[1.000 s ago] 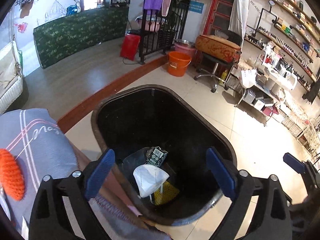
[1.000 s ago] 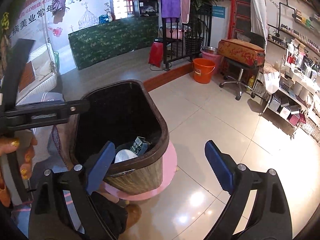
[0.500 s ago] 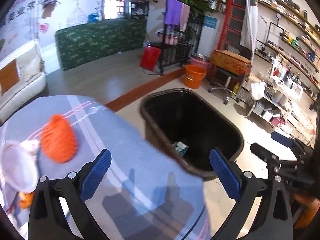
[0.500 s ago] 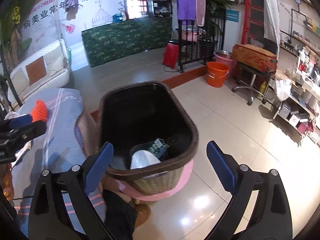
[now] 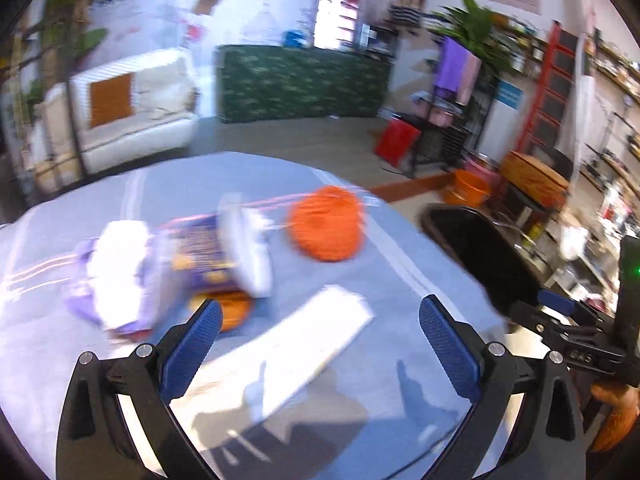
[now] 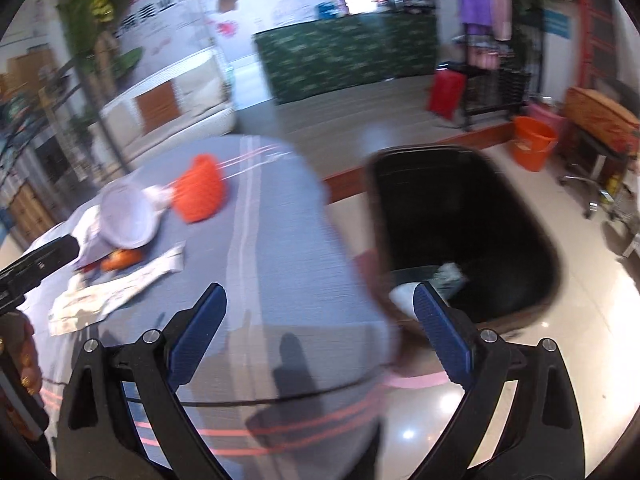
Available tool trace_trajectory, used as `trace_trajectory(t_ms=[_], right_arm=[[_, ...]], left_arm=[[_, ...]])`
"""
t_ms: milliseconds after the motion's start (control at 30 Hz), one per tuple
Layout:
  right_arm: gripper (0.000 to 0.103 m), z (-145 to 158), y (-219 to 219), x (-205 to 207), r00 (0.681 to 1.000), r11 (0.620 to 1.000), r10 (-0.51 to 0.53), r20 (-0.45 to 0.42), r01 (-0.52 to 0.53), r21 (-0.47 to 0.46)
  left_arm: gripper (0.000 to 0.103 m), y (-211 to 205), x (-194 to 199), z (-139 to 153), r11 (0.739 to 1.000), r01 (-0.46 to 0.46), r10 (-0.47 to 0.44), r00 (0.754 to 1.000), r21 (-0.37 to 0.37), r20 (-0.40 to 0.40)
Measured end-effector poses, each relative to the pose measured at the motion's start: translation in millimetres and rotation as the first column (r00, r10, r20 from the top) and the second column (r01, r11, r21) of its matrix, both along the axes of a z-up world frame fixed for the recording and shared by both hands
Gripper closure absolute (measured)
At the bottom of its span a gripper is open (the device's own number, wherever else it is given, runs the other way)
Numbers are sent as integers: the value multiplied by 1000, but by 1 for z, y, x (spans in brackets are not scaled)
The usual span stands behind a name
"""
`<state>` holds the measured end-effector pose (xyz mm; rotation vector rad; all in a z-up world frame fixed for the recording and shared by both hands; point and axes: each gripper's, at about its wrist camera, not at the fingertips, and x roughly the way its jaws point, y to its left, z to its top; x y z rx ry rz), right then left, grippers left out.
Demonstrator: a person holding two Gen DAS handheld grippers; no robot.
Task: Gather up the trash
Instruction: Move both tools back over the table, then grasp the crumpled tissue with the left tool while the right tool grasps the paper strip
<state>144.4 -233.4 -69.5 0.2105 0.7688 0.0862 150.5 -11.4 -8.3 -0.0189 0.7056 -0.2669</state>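
The left gripper [image 5: 320, 336] has its blue fingers [image 5: 192, 346] spread wide with nothing between them; in the lower middle of the left wrist view a flat white wrapper [image 5: 296, 340] lies on the grey-blue cloth of the table [image 5: 400, 276], just ahead of and between the finger tips but apart from them; further up and left sits a blurred heap of litter, a purple packet [image 5: 200, 256] with a white mask [image 5: 248, 248] leaning on it and something orange [image 5: 234, 312] poking out beneath; an orange knitted ball [image 5: 326, 224] rests at upper centre, and whether that is trash I cannot tell.

The right gripper [image 6: 318, 324] is likewise wide open and empty, hanging over the near edge of the table in the lower centre of its view; to the right of centre the dark bin [image 6: 460, 220] stands on the tiled floor just beside the table, with a white piece and a small carton already at its bottom.

Judging from this, the step in hand is the reach for the next piece of litter, with some pieces binned and several left on the cloth; the wrapper looks the nearest target for the left gripper; since it lies flat and thin, the next move would call for lowering the fingers to the cloth on either side of its narrow width, pinching it so it buckles upward, then carrying it right to the bin; the frames are motion-blurred, so fine detail of the heap is uncertain.
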Motion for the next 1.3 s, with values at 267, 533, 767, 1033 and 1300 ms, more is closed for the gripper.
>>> trace_trajectory(t_ms=[267,533,767,1033,1300], right_arm=[[10,-6,90,21,980,978,196,-38,-192,84],[22,-21,158,44,946,945,305,-113,-286,157],[41,-34,182,63,937,939,304,-170,-264,219],[91,-41,180,82,942,932,267,-203,-199,303],[100,-14,168,70,949,910,290,-123,-234,342]], left_arm=[[6,79,-8,-9,979,-201,202,979,44,-23],[7,128,-10,-23,963,-268,270,962,39,-46],[9,141,3,-29,964,-264,265,962,33,-61],[19,149,23,-24,967,-253,253,965,0,-68],[31,134,63,-29,979,-202,202,976,19,-86]])
